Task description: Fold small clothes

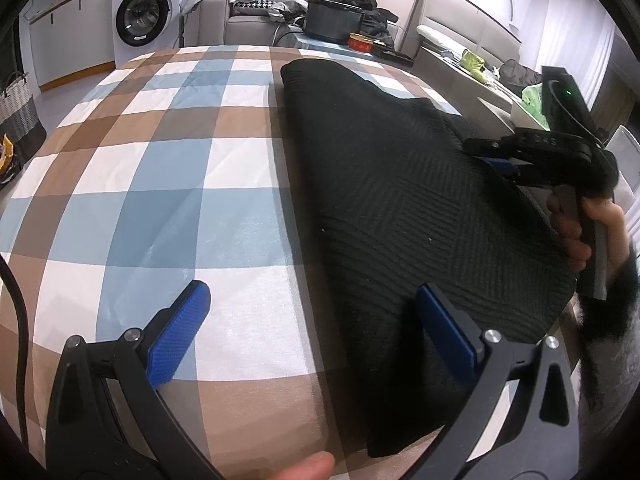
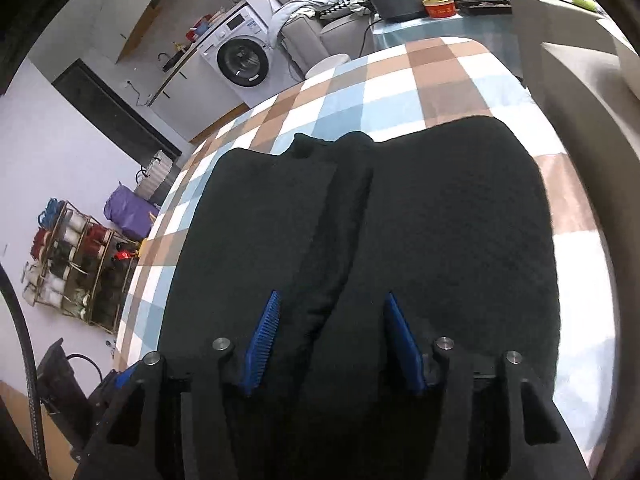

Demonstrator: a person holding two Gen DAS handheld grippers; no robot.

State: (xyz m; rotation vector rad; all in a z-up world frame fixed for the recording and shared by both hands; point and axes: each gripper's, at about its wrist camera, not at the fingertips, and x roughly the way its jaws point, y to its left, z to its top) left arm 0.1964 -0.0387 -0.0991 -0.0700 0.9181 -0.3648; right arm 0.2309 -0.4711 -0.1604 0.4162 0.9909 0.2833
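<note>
Our left gripper [image 1: 312, 320] hangs wide open, one blue pad over the black knit sweater [image 1: 400, 200], the other over the checked cloth [image 1: 160, 200]. We see the sweater folded on that cloth, its long axis running away toward the sofa [image 1: 248, 20]. Our right gripper [image 2: 332, 340] stands half open above a fold, gripping nothing. Lettering on it is unreadable.

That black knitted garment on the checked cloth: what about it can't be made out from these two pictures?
- What garment it is: the black knitted garment lies folded over itself in both views, so its shape stays hidden.
- Its near edge: in the right wrist view the right gripper covers it.
- Its far-right edge: in the left wrist view the hand and gripper body stand before it.
- Anything beneath it on the checked cloth: covered.
</note>
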